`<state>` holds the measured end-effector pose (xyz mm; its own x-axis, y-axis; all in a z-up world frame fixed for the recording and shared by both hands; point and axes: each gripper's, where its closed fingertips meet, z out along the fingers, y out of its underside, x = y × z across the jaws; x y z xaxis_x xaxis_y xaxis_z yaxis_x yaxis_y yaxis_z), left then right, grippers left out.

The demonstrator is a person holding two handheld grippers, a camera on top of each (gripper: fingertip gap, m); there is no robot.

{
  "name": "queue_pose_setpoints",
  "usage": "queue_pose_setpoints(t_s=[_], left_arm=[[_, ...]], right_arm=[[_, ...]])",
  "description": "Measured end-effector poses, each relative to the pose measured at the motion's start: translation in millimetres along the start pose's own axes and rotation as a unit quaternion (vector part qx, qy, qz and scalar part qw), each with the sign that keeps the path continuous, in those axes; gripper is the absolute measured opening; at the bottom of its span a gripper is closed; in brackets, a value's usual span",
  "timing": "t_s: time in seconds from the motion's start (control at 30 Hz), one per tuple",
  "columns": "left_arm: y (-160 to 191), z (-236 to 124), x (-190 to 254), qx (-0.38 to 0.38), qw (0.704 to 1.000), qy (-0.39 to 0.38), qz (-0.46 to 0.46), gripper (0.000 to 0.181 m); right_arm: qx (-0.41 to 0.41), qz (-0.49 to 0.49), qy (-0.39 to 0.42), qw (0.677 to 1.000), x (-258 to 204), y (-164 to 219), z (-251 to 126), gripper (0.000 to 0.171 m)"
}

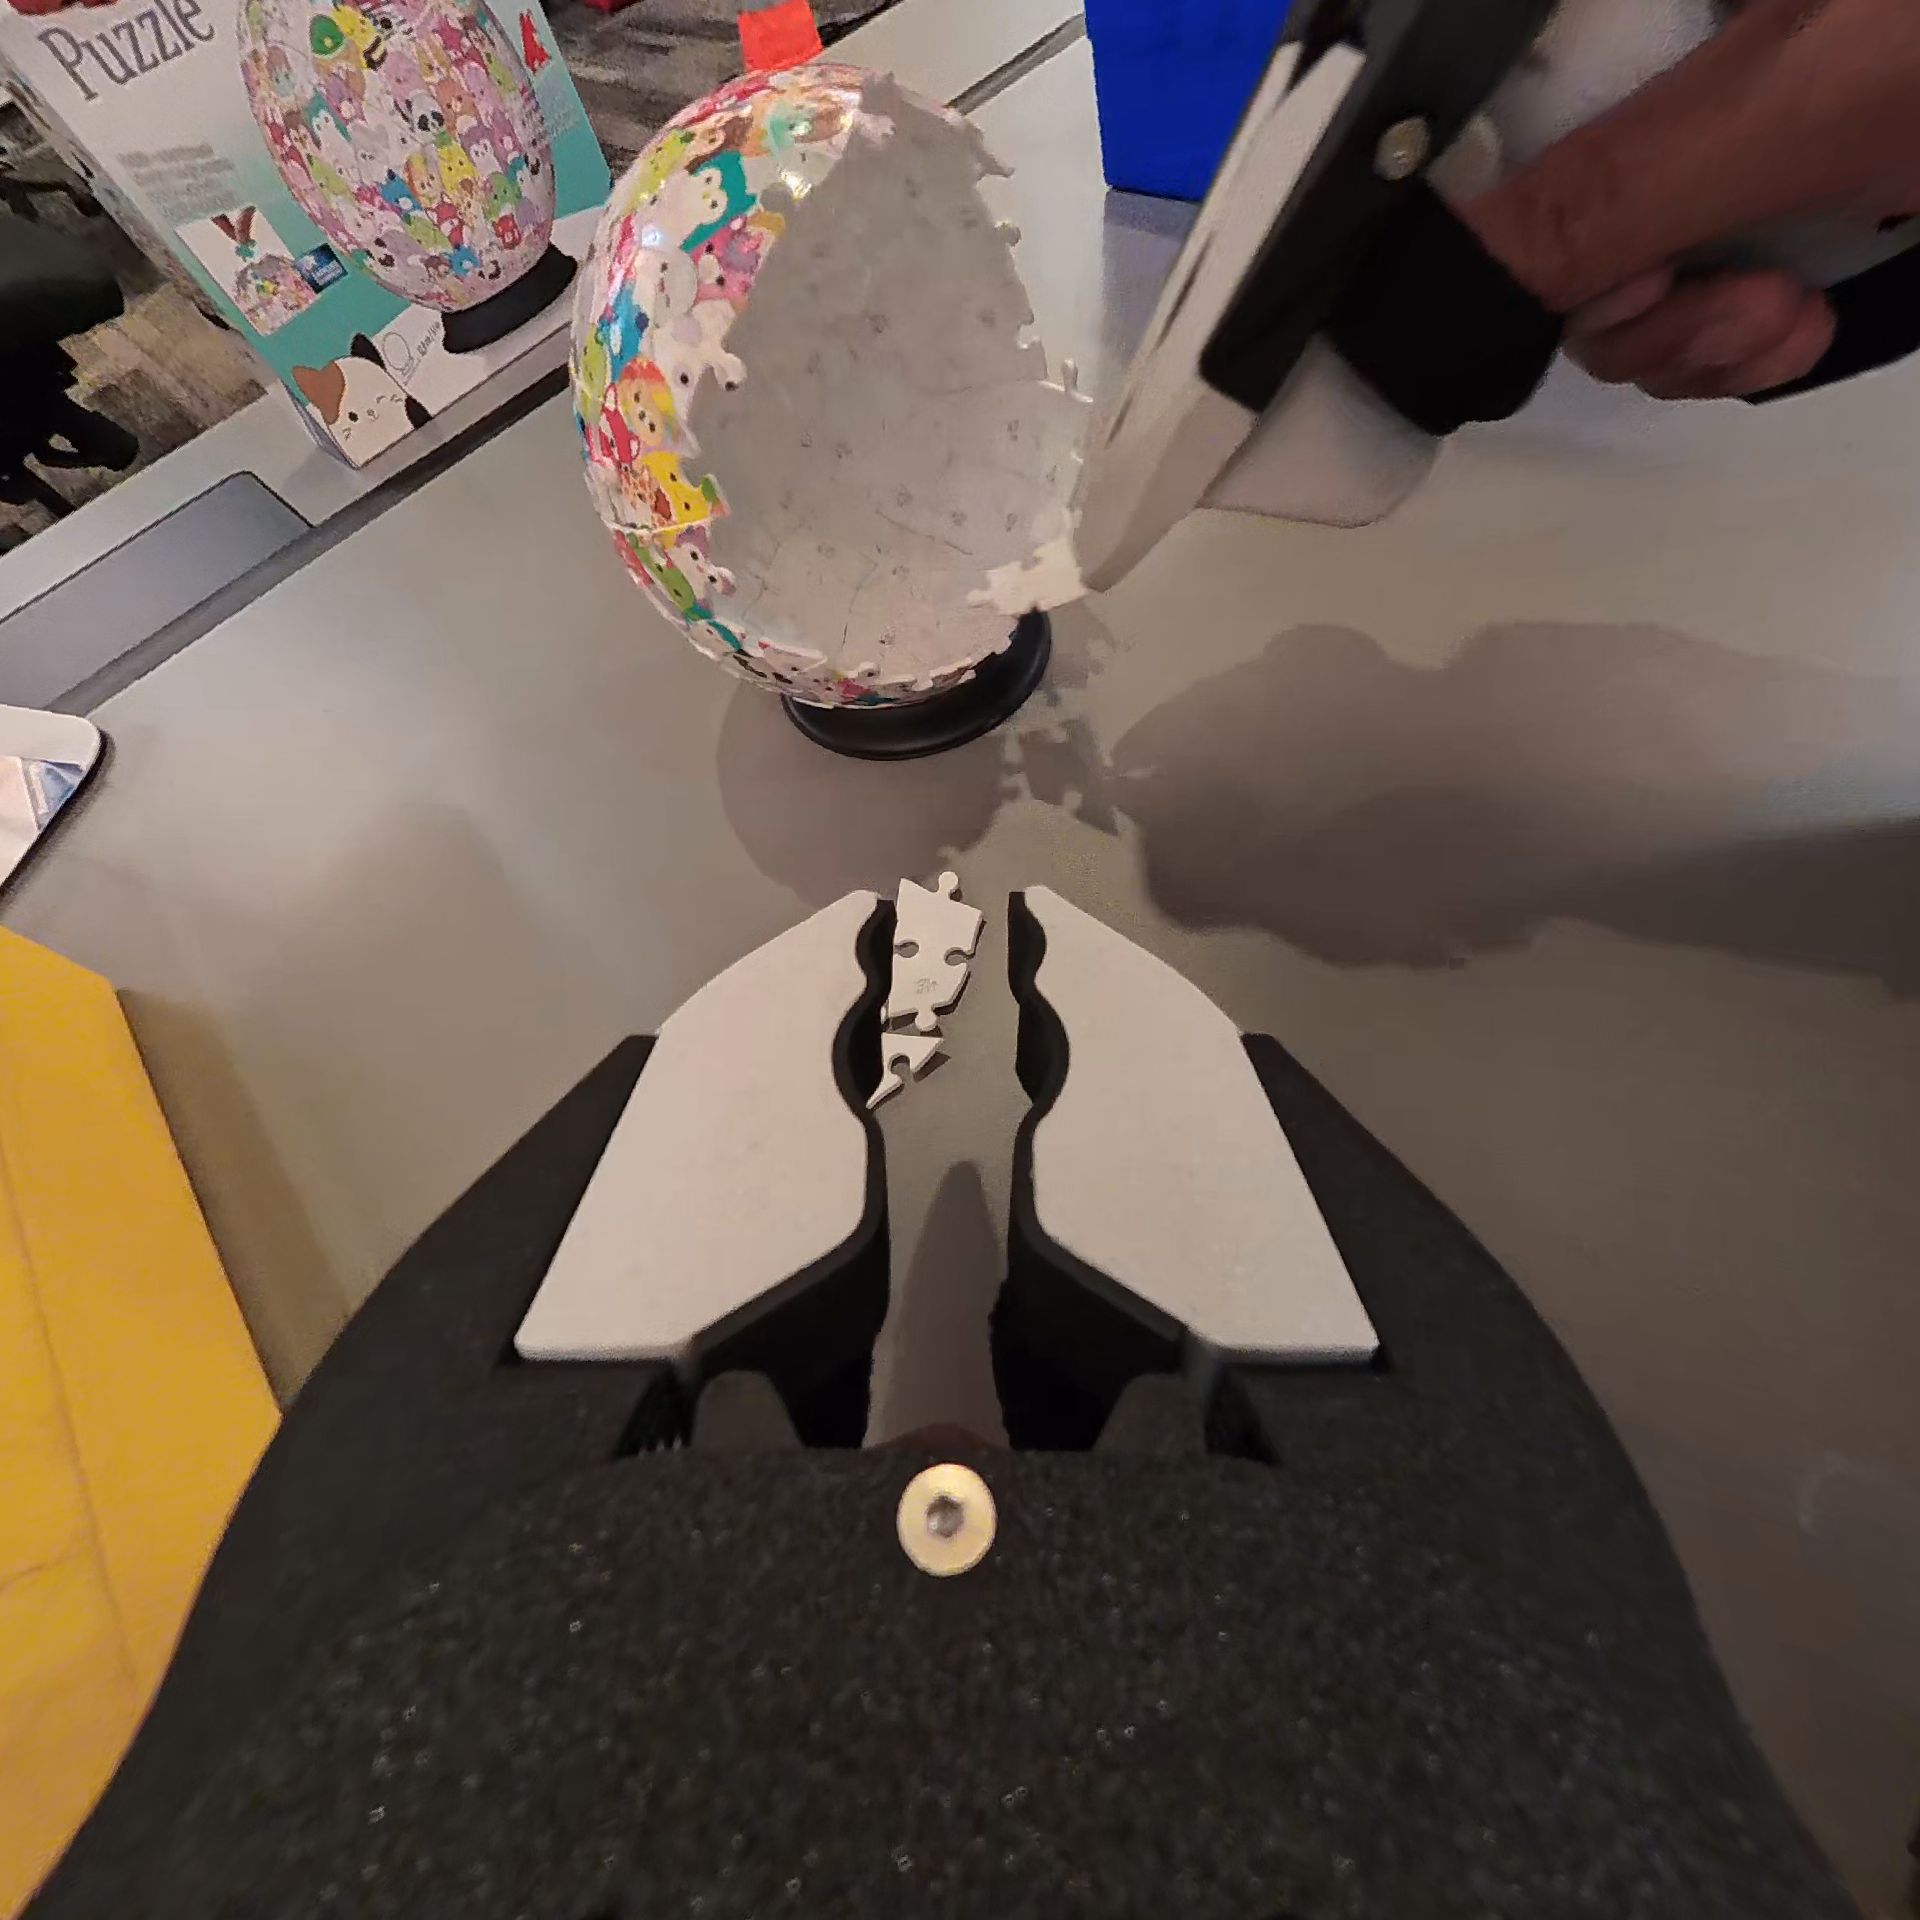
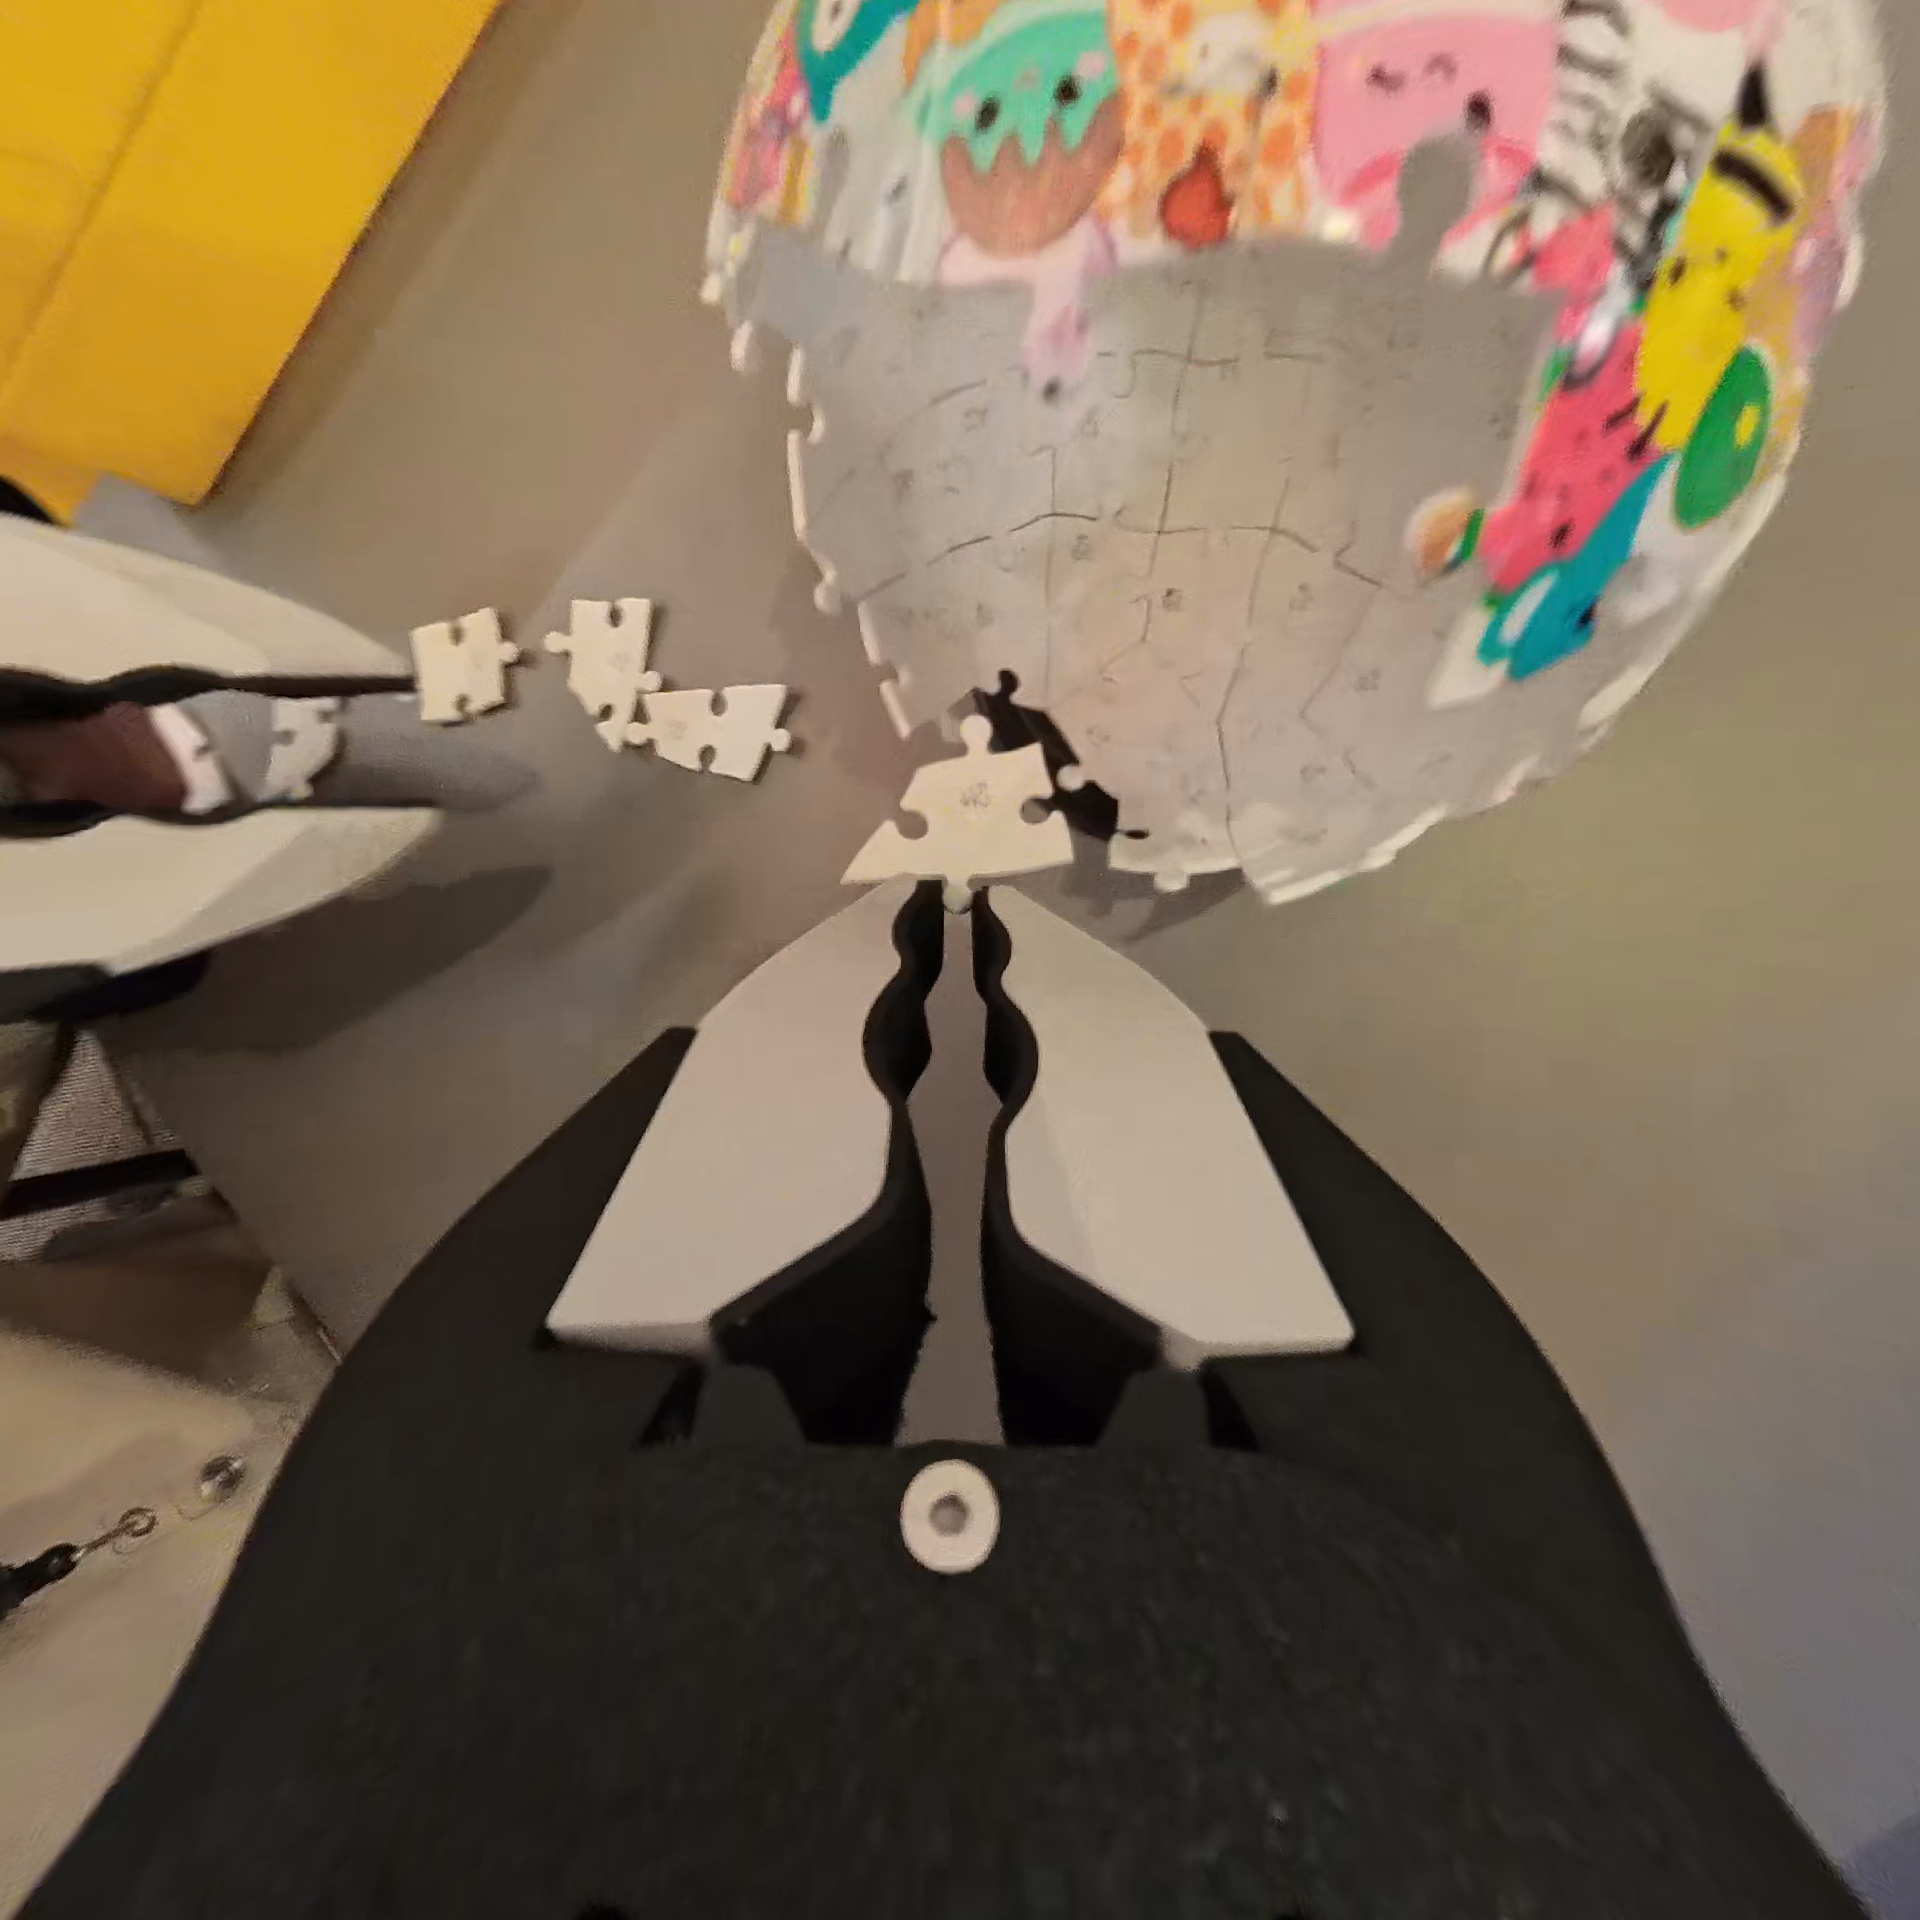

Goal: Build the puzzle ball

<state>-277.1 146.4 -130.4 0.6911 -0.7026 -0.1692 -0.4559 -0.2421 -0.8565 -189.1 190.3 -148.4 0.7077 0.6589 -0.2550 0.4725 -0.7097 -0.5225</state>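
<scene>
The puzzle ball (image 1: 831, 395) is an egg-shaped shell with colourful cartoon pictures, standing on a black stand (image 1: 935, 717); its open side shows the white inside. It also shows in the right wrist view (image 2: 1195, 520). My right gripper (image 2: 956, 899) is shut on a white puzzle piece (image 2: 966, 821), held at the lower rim of the opening beside a dark gap (image 2: 1039, 743). It also shows in the left wrist view (image 1: 1096, 571) with the piece (image 1: 1039, 582). My left gripper (image 1: 956, 914) is low over the table, open, with two white pieces (image 1: 935, 945) lying between its fingers.
The puzzle box (image 1: 343, 208) stands at the back left. A yellow object (image 1: 104, 1299) lies on the left, a blue one (image 1: 1174, 94) at the back right. Two more loose white pieces (image 2: 608, 665) lie near the ball. A hand (image 1: 1683, 229) holds the right gripper. My right fingertips sit around 11 cm from my left ones.
</scene>
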Motion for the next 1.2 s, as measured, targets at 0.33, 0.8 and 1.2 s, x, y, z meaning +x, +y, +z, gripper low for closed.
queue_pose_setpoints(t_s=[0.33, 0.8, 1.2], left_arm=[[-2, 15, 8, -0.017, 1.000, 0.000, 0.012, 0.021], [16, 19, 3, -0.099, 0.994, -0.021, -0.028, 0.021], [11, 27, 24, -0.114, 0.992, -0.002, -0.061, 0.021]], right_arm=[[0.073, -0.028, -0.032, 0.996, -8, 24, 0, 0.005], [0.052, -0.300, -0.026, 0.952, -8, 73, 1, 0.005], [0.029, -0.342, -0.005, 0.939, -6, 90, 1, 0.006]])
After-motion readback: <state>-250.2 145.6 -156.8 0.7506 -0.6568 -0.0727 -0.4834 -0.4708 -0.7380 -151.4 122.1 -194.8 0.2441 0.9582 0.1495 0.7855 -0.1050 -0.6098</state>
